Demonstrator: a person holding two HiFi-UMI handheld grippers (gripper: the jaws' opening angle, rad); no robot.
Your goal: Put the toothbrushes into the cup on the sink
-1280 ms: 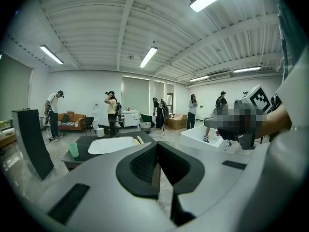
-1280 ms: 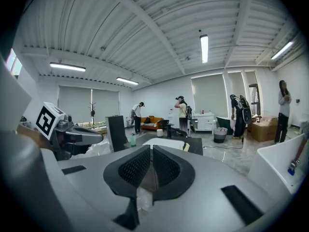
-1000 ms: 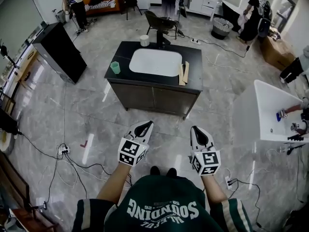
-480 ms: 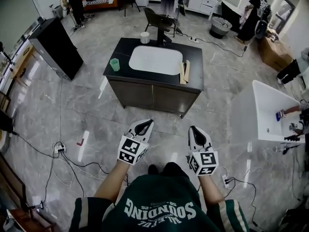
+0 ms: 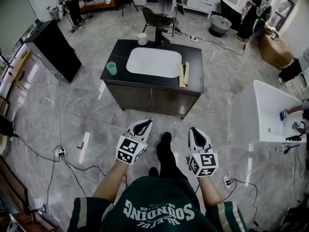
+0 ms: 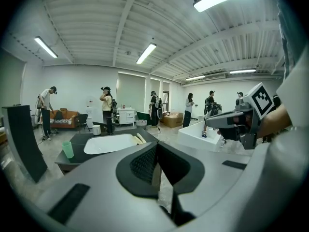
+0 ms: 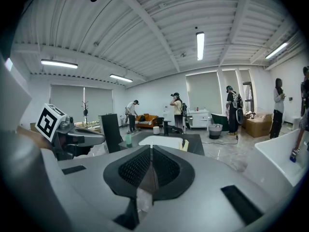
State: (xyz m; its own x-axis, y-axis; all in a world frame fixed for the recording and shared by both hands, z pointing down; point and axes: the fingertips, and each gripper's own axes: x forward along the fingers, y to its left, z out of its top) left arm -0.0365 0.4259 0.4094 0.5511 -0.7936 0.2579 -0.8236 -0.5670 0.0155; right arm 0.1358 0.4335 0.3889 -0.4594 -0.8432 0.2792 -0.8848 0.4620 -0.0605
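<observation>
The black-topped sink cabinet (image 5: 193, 81) stands ahead of me, well beyond both grippers. A green cup (image 5: 111, 68) sits at the left of its white basin (image 5: 153, 62). Two pale toothbrushes (image 5: 184, 74) lie on the counter at the basin's right. My left gripper (image 5: 143, 125) and right gripper (image 5: 195, 131) hang over the floor in front of the cabinet, both shut with nothing in them. The left gripper view shows the cup (image 6: 68, 149) and toothbrushes (image 6: 140, 138) past its closed jaws. In the right gripper view the cup (image 7: 128, 139) and toothbrushes (image 7: 184, 144) are far off.
A tall black box (image 5: 50, 50) stands left of the sink, a white bathtub (image 5: 270, 110) to the right. Cables and a power strip (image 5: 60, 151) lie on the floor at left. A chair (image 5: 159, 21), a bin (image 5: 218, 25) and several people are behind the sink.
The person has stepped forward: a dark shoe now shows between the grippers and the view has shifted slightly. Both grippers stay shut and keep their places in the view.
</observation>
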